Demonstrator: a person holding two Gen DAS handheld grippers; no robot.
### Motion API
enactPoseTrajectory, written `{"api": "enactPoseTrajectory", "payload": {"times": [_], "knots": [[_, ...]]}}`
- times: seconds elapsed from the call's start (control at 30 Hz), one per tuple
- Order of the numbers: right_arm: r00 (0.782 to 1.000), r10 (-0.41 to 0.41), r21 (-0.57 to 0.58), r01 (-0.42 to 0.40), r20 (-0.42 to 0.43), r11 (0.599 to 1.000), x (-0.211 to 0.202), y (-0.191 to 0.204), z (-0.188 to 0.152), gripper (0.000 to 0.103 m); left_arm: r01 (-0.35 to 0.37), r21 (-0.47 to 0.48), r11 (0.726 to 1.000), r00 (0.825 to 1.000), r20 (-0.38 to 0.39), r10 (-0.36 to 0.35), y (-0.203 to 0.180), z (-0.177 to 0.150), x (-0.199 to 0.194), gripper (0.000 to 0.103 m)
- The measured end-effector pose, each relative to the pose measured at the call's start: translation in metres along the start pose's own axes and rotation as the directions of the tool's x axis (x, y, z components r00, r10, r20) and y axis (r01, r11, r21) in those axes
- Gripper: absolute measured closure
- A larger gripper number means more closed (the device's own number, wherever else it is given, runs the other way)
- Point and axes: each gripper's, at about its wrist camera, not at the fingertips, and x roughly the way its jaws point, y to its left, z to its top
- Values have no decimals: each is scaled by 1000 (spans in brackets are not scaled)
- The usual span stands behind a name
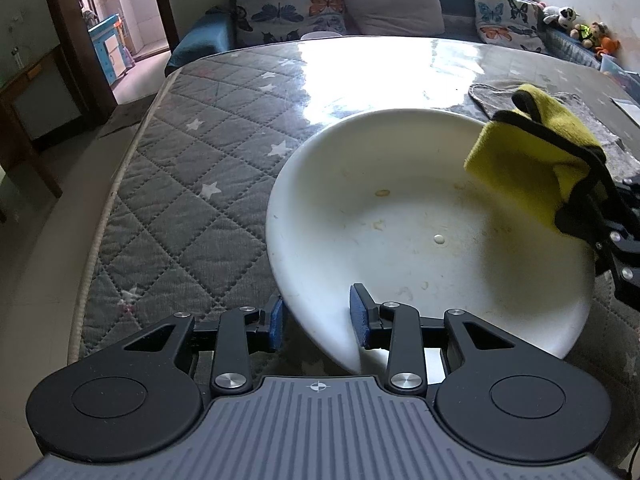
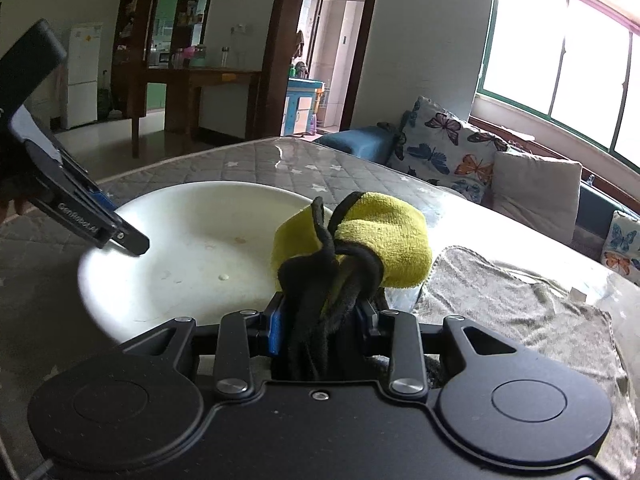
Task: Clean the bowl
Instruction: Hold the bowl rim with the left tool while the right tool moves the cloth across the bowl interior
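Left and right wrist views, one moment. My left gripper (image 1: pixel 318 320) straddles the near rim of the white bowl (image 1: pixel 420 216): one blue pad (image 1: pixel 276 322) sits outside the wall, the other inside the basin. A gap shows between the outer pad and the wall, so I cannot tell whether the jaws have clamped the rim or merely bracket it. The bowl sits tilted, its opening turned toward the left camera, its underside toward the quilted, star-printed table cover (image 1: pixel 180 184). It lies nearer the table's left edge than its far edge. Faint brown smears and a small pale droplet (image 1: pixel 439 239) mark the basin.

My right gripper (image 2: pixel 320 324) is clamped on a yellow cloth (image 2: pixel 384 240) with black edging, bunched between its pads. In the left wrist view the cloth hangs over the bowl's right rim, above the basin; whether it touches the surface I cannot tell.

A grey towel (image 2: pixel 516 300) lies flat on the table, just right of the bowl. Beyond the far edge stands a sofa with butterfly cushions (image 1: pixel 288 0).
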Motion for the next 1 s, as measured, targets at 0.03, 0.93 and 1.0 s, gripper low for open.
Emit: {"api": "enactPoseTrajectory", "payload": {"times": [0.03, 0.93, 1.0], "knots": [[1000, 0, -3, 0, -1, 1000, 2, 0, 1, 67, -1, 1, 1000, 1000, 1, 1, 0, 0, 0, 66], [999, 25, -152, -32, -45, 988, 42, -1, 24, 67, -8, 12, 1000, 1000, 1, 8, 0, 0, 1, 65], [998, 32, -162, -40, -50, 986, 44, 0, 24, 67, -7, 11, 1000, 1000, 0, 7, 0, 0, 1, 64]]}}
